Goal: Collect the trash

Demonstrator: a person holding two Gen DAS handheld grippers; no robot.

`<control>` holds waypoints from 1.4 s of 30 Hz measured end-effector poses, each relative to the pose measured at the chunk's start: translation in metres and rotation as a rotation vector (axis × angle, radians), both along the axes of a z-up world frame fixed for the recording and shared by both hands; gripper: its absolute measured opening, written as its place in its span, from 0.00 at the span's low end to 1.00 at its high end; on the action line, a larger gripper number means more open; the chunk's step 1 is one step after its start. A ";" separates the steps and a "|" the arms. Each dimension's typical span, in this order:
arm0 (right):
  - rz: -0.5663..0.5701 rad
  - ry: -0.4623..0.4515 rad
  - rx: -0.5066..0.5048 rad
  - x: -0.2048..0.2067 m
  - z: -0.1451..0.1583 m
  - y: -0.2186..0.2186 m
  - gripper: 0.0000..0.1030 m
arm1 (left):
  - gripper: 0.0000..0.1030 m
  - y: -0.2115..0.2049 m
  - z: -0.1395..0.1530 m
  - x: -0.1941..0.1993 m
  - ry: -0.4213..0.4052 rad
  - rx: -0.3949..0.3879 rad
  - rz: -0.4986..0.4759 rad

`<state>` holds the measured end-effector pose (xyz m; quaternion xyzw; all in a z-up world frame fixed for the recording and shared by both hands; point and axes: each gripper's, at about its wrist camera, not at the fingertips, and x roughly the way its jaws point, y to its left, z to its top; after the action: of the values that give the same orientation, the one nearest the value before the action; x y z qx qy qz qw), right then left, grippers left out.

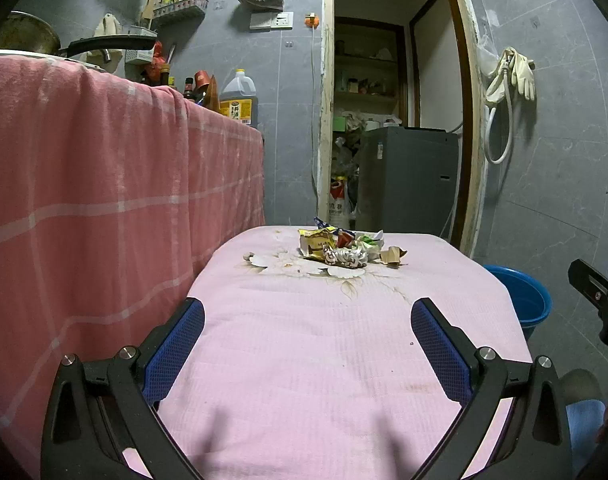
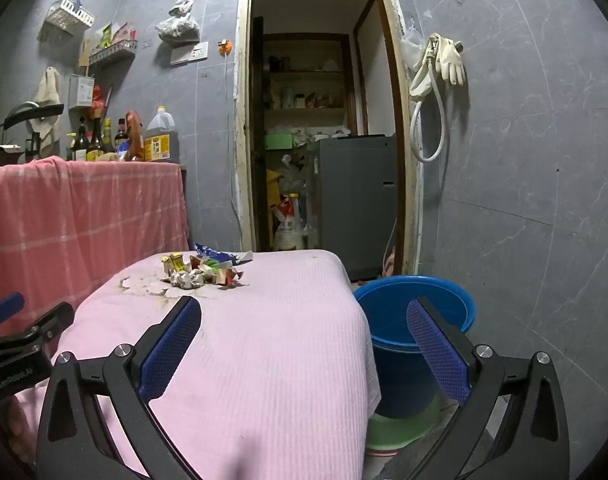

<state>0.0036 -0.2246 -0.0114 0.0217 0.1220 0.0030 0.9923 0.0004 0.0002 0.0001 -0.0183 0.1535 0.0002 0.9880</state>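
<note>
Both jaws are held spread and empty on left gripper and right gripper, well short of the trash pile on the pink cloth; blue bucket is seen beside it

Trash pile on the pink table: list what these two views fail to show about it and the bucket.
- Trash pile: too small and far in both wrist views to count pieces or read wrappers.
- Blue bucket: the right tongs' finger hides part of its inside in the right view; in the left view the table hides most of it.
- Green item under the bucket: mostly covered, identity unclear.
</note>
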 end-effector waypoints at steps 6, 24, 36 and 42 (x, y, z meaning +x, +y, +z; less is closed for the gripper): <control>0.005 0.002 0.003 0.001 0.001 0.000 1.00 | 0.98 0.000 0.000 0.000 -0.001 0.000 0.000; 0.004 -0.001 0.004 -0.001 0.000 0.000 1.00 | 0.98 0.000 -0.002 0.002 -0.005 0.000 0.000; 0.004 -0.003 0.006 -0.001 0.000 0.000 1.00 | 0.98 0.000 -0.001 0.002 -0.005 0.000 0.000; 0.004 -0.001 0.006 -0.001 0.000 0.001 1.00 | 0.98 0.000 -0.001 0.001 -0.006 0.000 -0.001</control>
<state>0.0022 -0.2239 -0.0116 0.0245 0.1213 0.0052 0.9923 0.0018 -0.0003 -0.0007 -0.0184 0.1504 -0.0003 0.9885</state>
